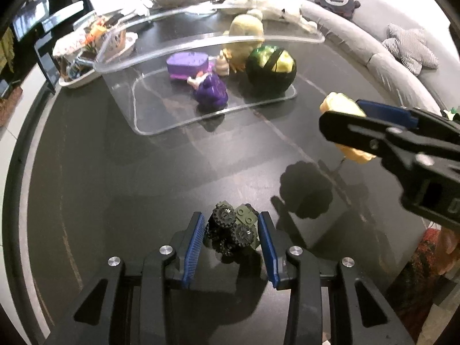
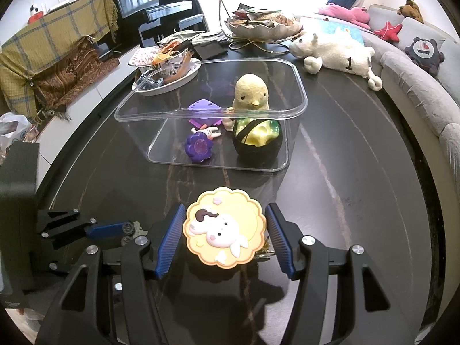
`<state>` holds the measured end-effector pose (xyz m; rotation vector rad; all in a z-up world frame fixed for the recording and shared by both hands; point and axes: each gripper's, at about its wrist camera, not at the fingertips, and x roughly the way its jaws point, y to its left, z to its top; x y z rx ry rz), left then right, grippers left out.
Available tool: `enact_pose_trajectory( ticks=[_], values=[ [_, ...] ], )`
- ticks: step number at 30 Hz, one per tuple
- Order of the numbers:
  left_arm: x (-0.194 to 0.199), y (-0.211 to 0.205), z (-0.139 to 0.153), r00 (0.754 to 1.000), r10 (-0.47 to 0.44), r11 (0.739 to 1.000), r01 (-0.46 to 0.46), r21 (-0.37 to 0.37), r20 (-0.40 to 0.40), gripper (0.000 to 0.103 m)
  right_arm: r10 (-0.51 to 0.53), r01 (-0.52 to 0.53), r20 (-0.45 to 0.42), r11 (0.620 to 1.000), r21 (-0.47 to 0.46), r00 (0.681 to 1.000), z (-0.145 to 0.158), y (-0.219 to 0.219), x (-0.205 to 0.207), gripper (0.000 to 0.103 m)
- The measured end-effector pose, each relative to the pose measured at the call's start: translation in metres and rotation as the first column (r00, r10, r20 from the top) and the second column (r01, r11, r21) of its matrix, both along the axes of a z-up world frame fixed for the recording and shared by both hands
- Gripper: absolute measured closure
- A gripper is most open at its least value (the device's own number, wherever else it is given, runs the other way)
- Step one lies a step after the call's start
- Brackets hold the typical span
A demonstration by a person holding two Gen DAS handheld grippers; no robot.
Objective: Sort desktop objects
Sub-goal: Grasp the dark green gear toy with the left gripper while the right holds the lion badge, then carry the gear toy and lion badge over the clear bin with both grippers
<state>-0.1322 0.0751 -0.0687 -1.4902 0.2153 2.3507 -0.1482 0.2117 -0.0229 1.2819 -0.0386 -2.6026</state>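
Note:
My left gripper (image 1: 231, 231) is shut on a small green brick car with black wheels (image 1: 233, 230), just above the dark table; it also shows in the right wrist view (image 2: 130, 228). My right gripper (image 2: 224, 235) is shut on a flat yellow scalloped coaster with a white rabbit (image 2: 224, 233), held above the table; its edge shows in the left wrist view (image 1: 343, 106). A clear plastic bin (image 2: 299, 86) ahead holds a yellow chick plush (image 2: 251, 90), a green-yellow ball in a black cup (image 2: 257, 138), a purple flower toy (image 2: 198, 146) and a purple case (image 2: 204, 106).
A white sheep plush (image 2: 333, 49), a metal snack stand (image 2: 258, 23) and a plate of clutter (image 2: 166, 72) stand behind the bin. A grey sofa (image 2: 417, 80) curves along the right. The table edge (image 2: 72, 149) runs along the left.

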Motion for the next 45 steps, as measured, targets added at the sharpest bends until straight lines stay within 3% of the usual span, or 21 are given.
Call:
enact_pose_trajectory(
  ticks=[10, 24, 45],
  values=[
    [-0.004, -0.016, 0.033, 0.999, 0.044, 0.997, -0.042, 0.06, -0.031, 0.068, 0.005, -0.005, -0.018, 1.0, 0.005, 1.0, 0.009, -0.005, 0.005, 0.048],
    [-0.004, -0.025, 0.074, 0.987, 0.067, 0.995, -0.056, 0.084, -0.143, 0.068, 0.032, -0.033, -0.057, 0.999, -0.003, 0.998, 0.028, -0.019, 0.016, 0.048],
    [-0.007, -0.034, 0.115, 0.968, 0.089, 0.992, -0.065, 0.106, -0.237, 0.068, 0.053, -0.054, -0.161, 0.999, -0.002, 0.986, 0.075, -0.034, 0.022, 0.048]
  ],
)
